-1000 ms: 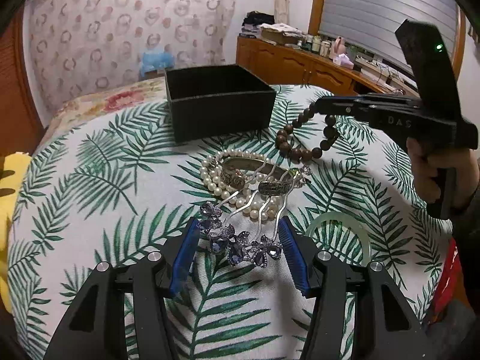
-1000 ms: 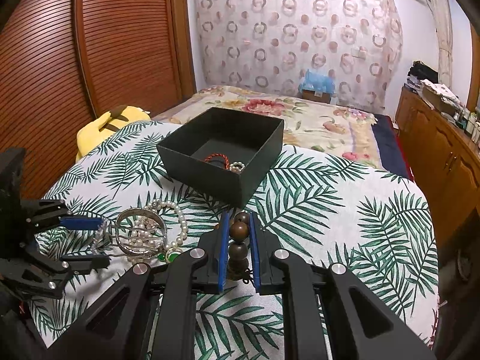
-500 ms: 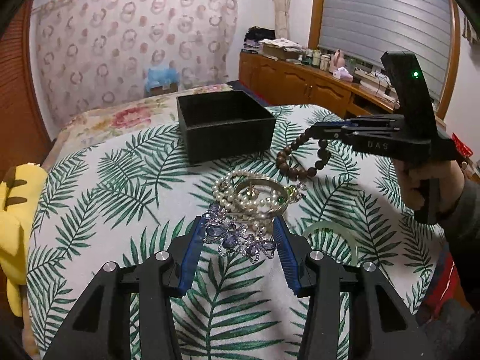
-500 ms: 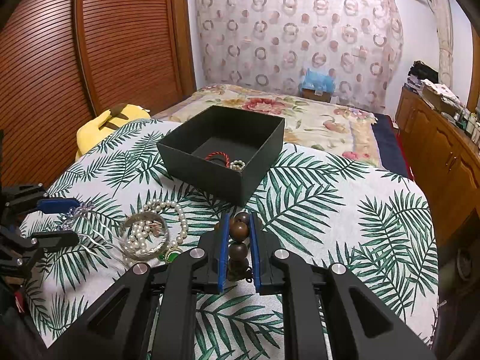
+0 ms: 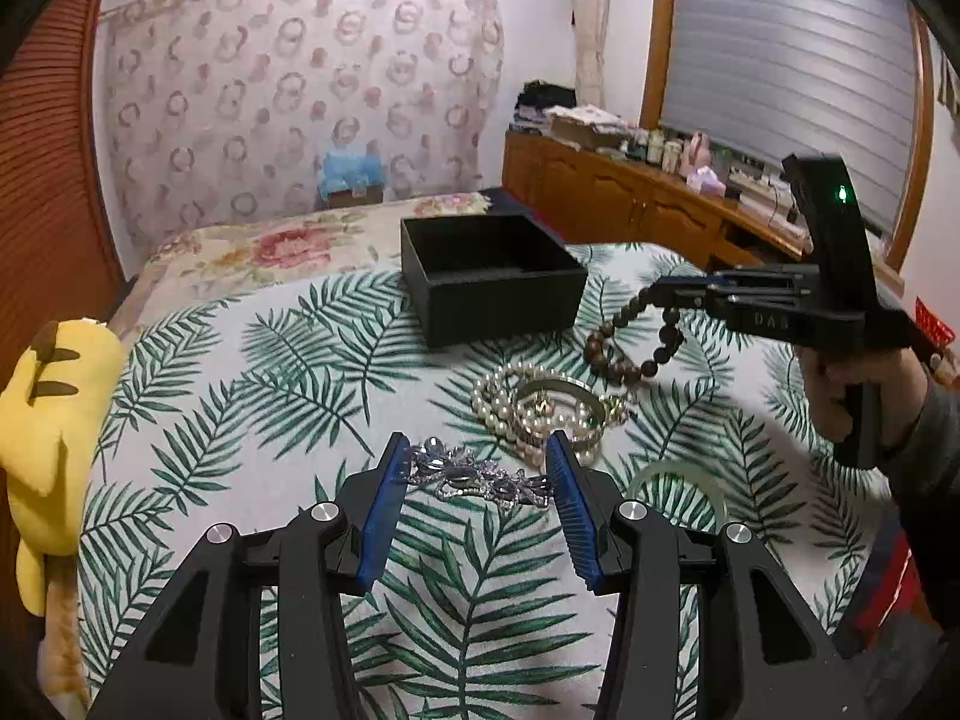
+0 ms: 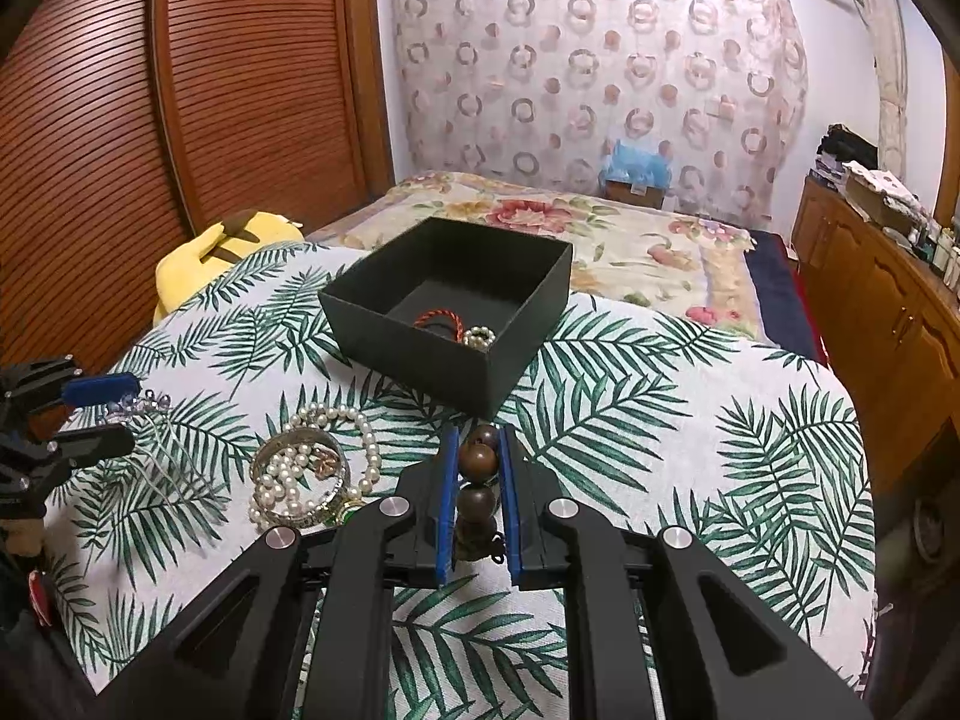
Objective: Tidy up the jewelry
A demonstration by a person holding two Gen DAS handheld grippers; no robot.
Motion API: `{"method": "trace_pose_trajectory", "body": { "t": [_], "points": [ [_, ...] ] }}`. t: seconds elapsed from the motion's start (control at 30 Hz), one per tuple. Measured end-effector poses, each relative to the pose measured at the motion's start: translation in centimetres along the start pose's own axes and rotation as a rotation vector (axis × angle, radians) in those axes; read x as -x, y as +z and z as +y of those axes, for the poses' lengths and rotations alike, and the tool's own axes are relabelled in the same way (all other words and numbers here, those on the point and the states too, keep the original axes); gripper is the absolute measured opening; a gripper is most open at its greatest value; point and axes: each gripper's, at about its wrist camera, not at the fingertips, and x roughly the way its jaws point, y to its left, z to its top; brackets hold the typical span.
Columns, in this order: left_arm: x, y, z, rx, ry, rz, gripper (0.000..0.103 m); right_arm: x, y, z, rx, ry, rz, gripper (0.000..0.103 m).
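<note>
the left gripper (image 5: 474,480) is level above the tablecloth (image 5: 240,396), clamping the crystal hair comb (image 5: 474,479); the right gripper (image 6: 477,480) reaches in, pinching the wooden bead bracelet (image 6: 478,462) near the black box (image 6: 444,312)

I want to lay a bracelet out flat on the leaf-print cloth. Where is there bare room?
Free: the cloth right of the black box, out to the table's right edge, and the stretch between the box and the yellow plush. Crowded: in front of the box, where the pearl pile and crystal hair comb lie.
</note>
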Motion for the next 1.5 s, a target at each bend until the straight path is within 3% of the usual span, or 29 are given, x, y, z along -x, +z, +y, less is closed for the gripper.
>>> {"method": "trace_pose_trajectory", "body": {
  "t": [0.4,0.97,1.2,1.5],
  "points": [
    [0.0,1.9,-0.6,-0.031,0.007,-0.04,0.045,2.0,2.7,1.1,0.039,0.016,-0.057,0.015],
    [-3.1,9.5,-0.6,-0.069,-0.01,-0.084,0.045,2.3,8.3,0.3,0.073,0.07,-0.138,0.015],
    [-6.2,13.0,0.4,-0.06,-0.009,-0.079,0.045,1.1,10.7,-0.7,0.087,0.093,-0.153,0.015],
    [-11.4,15.0,1.7,-0.03,-0.022,-0.036,0.045,-1.4,12.4,-2.0,0.086,0.115,-0.134,0.015]
  ]
}}
